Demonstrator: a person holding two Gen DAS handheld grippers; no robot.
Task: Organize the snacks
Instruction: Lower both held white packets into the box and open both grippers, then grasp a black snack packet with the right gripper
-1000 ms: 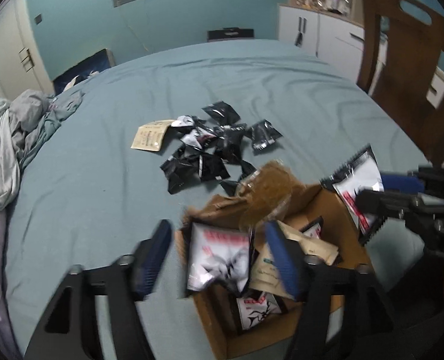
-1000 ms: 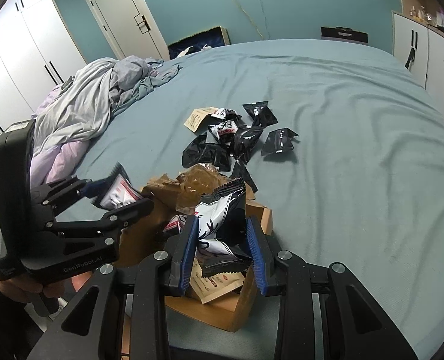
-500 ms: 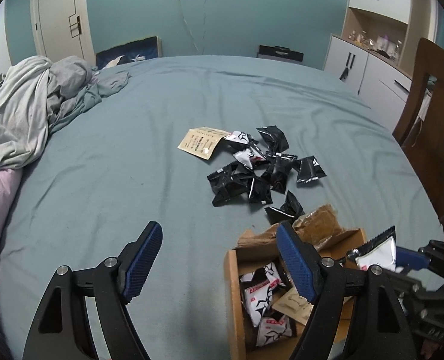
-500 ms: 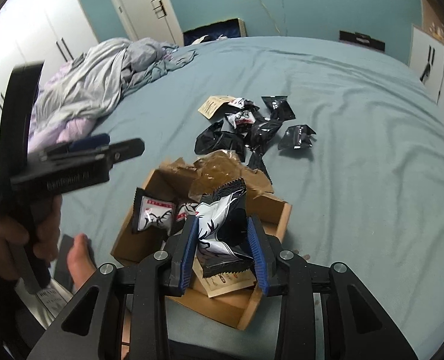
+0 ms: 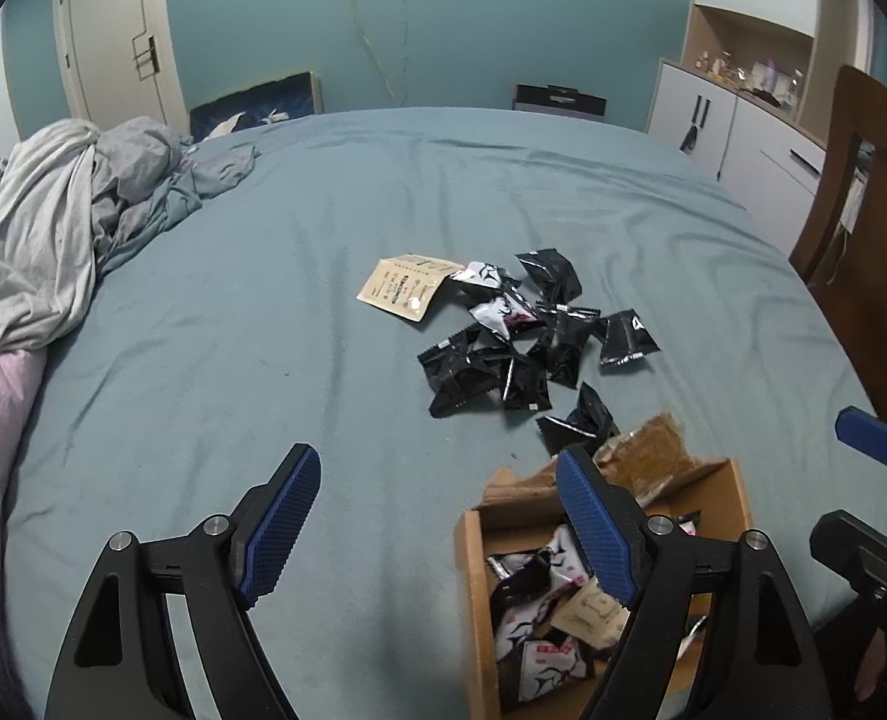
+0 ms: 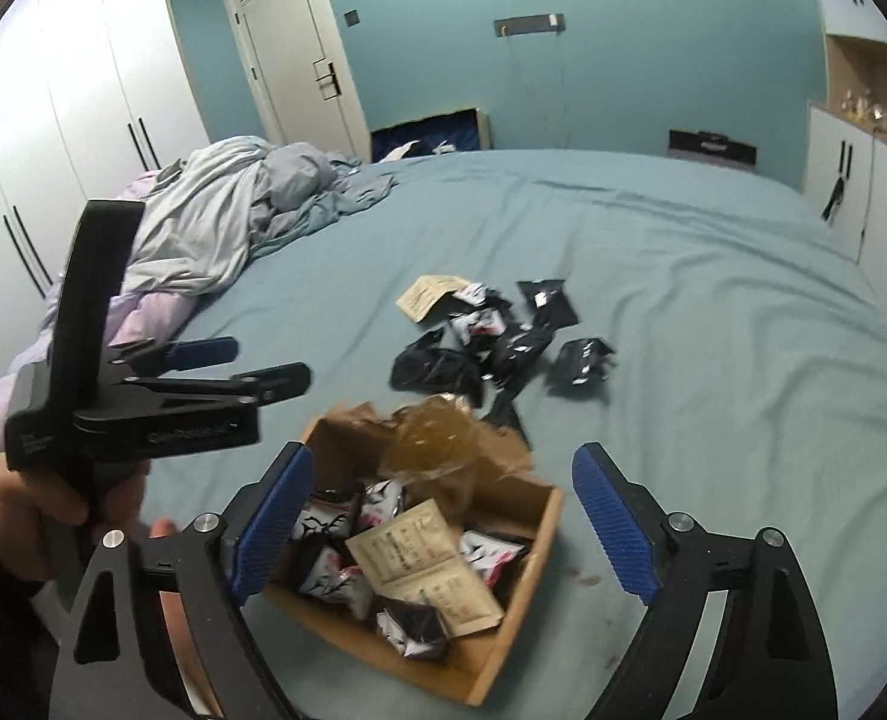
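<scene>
A brown cardboard box (image 6: 539, 528) sits on the bed near its front edge, holding several black-and-white snack packets (image 6: 329, 522) and a tan sachet (image 6: 425, 558). It also shows in the left wrist view (image 5: 473, 594). A pile of black snack packets (image 5: 503, 360) and a tan sachet (image 5: 407, 285) lies on the sheet beyond the box. My right gripper (image 6: 443, 528) is open and empty above the box. My left gripper (image 5: 437, 534) is open and empty, over the sheet left of the box.
A teal sheet (image 5: 233, 330) covers the bed. Crumpled grey and pink bedding (image 5: 35, 228) lies at the left. A wooden chair (image 5: 863, 228) and white cabinets (image 5: 737, 138) stand to the right. A door and wardrobes (image 6: 71, 120) stand at the left.
My right gripper has opened and let go of the black-and-white packet over the box. My left gripper has swung away from the box toward the left and stays open.
</scene>
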